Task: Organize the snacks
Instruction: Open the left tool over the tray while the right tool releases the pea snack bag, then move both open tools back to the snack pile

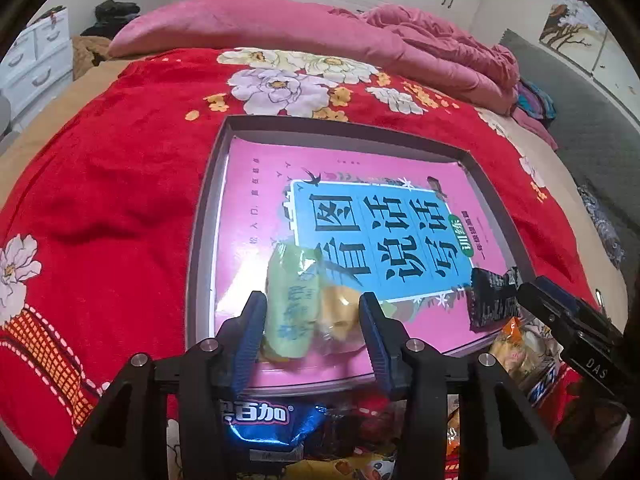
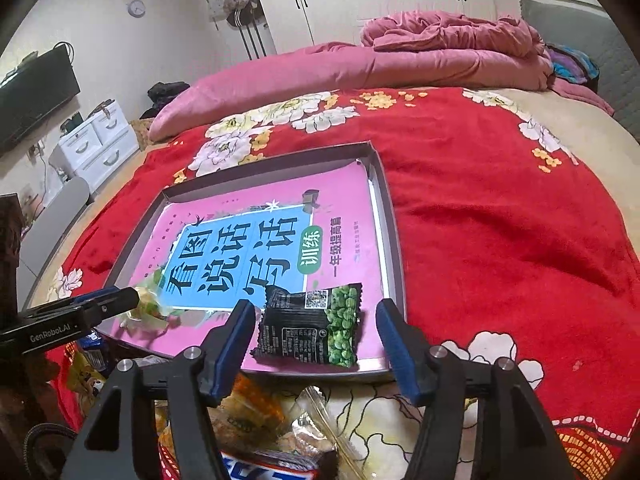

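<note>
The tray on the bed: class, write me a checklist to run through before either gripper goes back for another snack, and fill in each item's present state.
1. Green snack packet lies inside the tray: ok.
2. Left gripper pads clear of that packet: ok, gaps on both sides.
3. Black pea packet lies inside the tray: ok.
4. Right gripper pads clear of it: ok.
5. Pink book flat in the tray: ok.
6. Loose snacks in front of the tray left to sort: not ok.
</note>
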`<state>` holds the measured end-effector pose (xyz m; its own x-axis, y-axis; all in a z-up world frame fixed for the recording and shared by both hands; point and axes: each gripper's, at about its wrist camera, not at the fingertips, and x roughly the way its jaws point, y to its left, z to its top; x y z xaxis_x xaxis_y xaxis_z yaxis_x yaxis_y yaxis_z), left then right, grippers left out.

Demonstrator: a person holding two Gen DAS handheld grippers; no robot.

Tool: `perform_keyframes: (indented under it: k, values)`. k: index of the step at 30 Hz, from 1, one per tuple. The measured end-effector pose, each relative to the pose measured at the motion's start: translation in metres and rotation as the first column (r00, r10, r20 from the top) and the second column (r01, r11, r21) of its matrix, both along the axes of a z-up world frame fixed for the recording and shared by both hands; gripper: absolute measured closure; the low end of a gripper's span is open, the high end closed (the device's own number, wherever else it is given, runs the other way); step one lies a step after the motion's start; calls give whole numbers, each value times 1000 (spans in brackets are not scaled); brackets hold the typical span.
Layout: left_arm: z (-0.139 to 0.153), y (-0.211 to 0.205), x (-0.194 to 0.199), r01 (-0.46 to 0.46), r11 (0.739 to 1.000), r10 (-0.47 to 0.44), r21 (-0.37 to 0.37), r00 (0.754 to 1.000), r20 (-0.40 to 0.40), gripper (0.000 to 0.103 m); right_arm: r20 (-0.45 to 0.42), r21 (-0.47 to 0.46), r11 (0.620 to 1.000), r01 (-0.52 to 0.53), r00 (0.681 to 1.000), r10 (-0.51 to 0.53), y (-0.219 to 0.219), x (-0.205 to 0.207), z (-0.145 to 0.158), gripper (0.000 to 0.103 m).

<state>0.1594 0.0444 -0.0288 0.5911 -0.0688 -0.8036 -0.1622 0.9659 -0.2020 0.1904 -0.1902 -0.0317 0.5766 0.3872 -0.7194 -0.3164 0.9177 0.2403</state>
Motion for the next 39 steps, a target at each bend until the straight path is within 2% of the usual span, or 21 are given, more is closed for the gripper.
perform_keyframes:
  k: [13, 27, 33, 39]
  values:
    - [21, 9, -13, -20, 1000, 22, -23, 997, 68, 34, 46, 24, 999, 23, 999, -24, -10, -5, 11, 34]
    - [48, 17, -36, -20, 998, 28, -54, 990, 140, 29, 135, 86, 994, 62, 988, -73, -34, -27, 38, 27]
    - [50, 17, -52, -7, 998, 15, -58, 990, 143, 29, 130, 108, 991, 83, 987, -97, -43, -38, 42, 24]
    - [51, 23, -67, -7, 997, 17, -71, 990, 137, 29, 128, 92, 993, 77, 988, -89, -40, -50, 43, 24]
